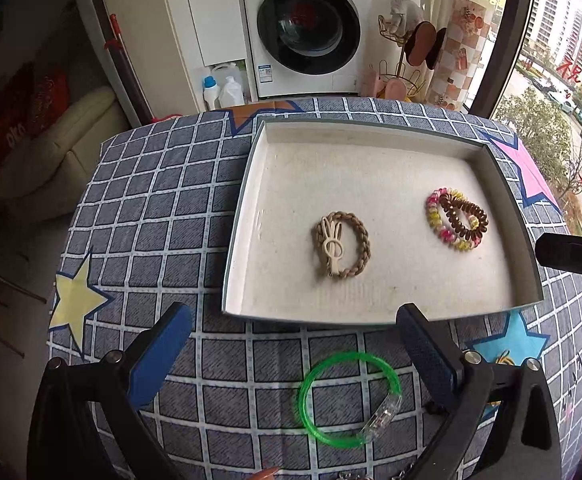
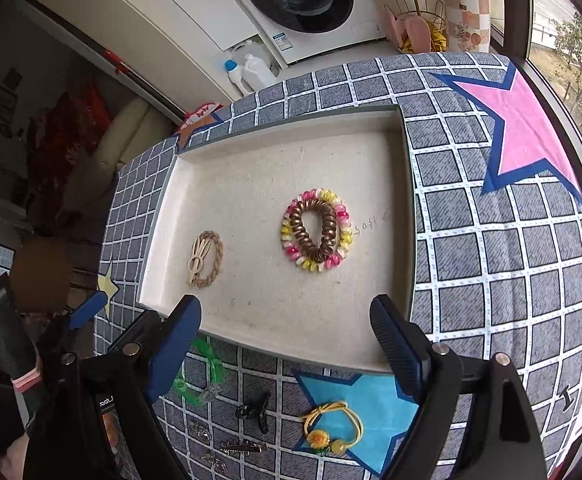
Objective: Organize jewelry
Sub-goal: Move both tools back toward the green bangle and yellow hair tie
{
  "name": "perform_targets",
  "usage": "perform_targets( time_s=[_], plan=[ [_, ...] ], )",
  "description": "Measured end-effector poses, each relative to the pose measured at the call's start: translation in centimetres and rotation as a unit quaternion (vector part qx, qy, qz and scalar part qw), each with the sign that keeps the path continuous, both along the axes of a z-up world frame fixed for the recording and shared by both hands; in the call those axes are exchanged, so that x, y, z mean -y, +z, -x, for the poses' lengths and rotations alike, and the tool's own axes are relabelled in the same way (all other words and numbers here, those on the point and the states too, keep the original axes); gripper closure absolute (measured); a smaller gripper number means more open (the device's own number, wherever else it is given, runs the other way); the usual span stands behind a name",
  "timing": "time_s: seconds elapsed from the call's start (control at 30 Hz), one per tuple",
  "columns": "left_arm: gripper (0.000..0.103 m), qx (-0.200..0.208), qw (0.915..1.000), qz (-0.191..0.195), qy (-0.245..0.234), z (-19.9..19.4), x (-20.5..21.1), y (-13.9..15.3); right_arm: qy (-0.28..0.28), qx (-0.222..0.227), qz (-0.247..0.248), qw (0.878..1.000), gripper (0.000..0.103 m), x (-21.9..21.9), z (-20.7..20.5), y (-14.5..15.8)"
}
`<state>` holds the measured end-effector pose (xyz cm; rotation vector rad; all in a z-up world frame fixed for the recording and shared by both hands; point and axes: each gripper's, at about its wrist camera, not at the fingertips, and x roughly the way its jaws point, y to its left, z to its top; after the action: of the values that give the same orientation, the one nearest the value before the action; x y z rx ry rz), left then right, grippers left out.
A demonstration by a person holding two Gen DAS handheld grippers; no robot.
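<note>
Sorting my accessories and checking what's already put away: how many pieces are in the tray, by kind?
Spiral coil hair ties: 2, brown coil inside the multicoloured coil
Braided tan hair tie: 1
Cream hair clip: 1
Total in the tray: 4

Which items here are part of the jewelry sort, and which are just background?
Job:
tray
braided band with cream clip
coil hair ties
green bangle
yellow flower tie
black clip

Lying about:
washing machine
detergent bottles
slipper rack
</note>
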<state>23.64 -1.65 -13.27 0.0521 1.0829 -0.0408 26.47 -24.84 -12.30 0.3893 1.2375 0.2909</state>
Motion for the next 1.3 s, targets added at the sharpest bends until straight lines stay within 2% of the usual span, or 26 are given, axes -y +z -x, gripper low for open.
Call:
perform_targets(
  time_s=[0.37,0.5,0.8,1.07,1.2,1.3],
  plan=[
    [0.000,-0.026,0.9996,-0.008,0.009,4.1,-1.3,-1.3,-0.004,-0.016,-0.005,1.000,0.014,0.5,4.7,0.3],
    [0.000,-0.037,0.9992,-0.002,0.014,4.9,-1.7,-2.0,-0.001,-0.027,0.015,1.000,0.014,0.4,6.5,0.0],
    [0.000,-0.072,0.9960,0.018,0.049,5.5,-2.7,-4.4,0.002,-0.078,0.051,0.996,0.014,0.7,10.1,-3.1],
    [0.000,-0.103,0.9922,0.049,0.050,4.7,-3.5,-6.0,-0.005,-0.090,0.087,0.992,0.014,1.1,11.1,-4.8],
    [0.000,-0.104,0.9912,0.054,0.062,4.9,-3.8,-6.3,-0.010,-0.093,0.098,0.991,0.014,1.4,11.0,-5.1],
    [0.000,-0.104,0.9896,0.076,0.065,4.5,-4.3,-6.4,-0.018,-0.094,0.113,0.989,0.014,1.6,10.8,-5.5]
  ],
)
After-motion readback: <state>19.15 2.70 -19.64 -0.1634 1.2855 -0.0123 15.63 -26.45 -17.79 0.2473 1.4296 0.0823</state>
